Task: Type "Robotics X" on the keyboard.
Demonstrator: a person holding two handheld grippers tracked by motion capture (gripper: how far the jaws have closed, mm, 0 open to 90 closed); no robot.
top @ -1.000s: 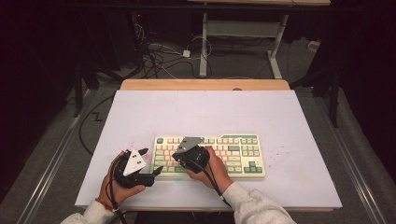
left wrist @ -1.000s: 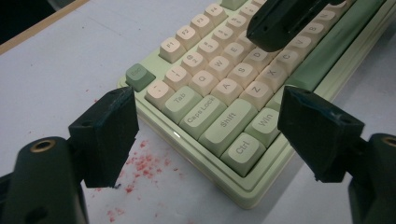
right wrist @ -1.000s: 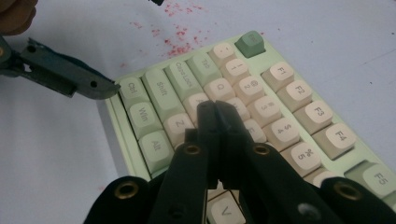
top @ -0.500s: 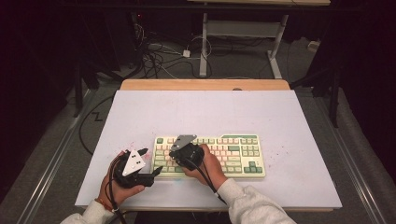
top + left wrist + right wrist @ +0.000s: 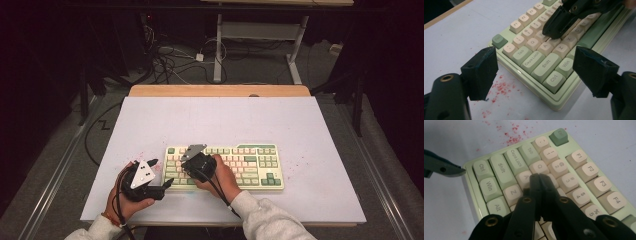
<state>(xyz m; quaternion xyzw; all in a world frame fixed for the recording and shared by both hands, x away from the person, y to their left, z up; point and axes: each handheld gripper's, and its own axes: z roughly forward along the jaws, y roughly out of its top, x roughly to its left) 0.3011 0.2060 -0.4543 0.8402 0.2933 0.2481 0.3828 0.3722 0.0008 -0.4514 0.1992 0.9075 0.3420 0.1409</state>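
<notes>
White table sheet [image 5: 310, 140] lay under everything, with faint red specks [image 5: 501, 87] just off the keyboard's Ctrl corner. Pale green and cream keyboard [image 5: 250, 165] sat flat on that sheet, nearer the person's edge than the far wooden strip, its long side parallel to the table front.

Left gripper [image 5: 534, 67] stood released, jaws wide apart, hovering just off the keyboard's left end; the Ctrl and Shift keys [image 5: 545, 67] lay in line between the 2 pads, nothing pinched. In the high view the same tool [image 5: 161, 172] rested low beside the keyboard's short edge.

Right gripper [image 5: 539, 178] was clenched, its 2 jaws pressed together into 1 blunt point, empty. That point sat down among the keys near A [image 5: 525, 177] and Q [image 5: 539, 167], about on the key just right of A, seemingly pressing it; contact could not be confirmed. From the left gripper view its tip [image 5: 552, 32] met the row above Z.

Risks, as judged:
- Closed tip was wider than the gap between caps; a slight sideways drift would likely press 2 keys at once or land on A.
- Nothing pinned the keyboard. A slanted push from the right tool could slide it toward the left gripper's open jaws.
- Left jaw hung close to the Ctrl corner; a small lean could knock the case or press Ctrl.
- Hard downward force might scratch or pop a cap.
</notes>
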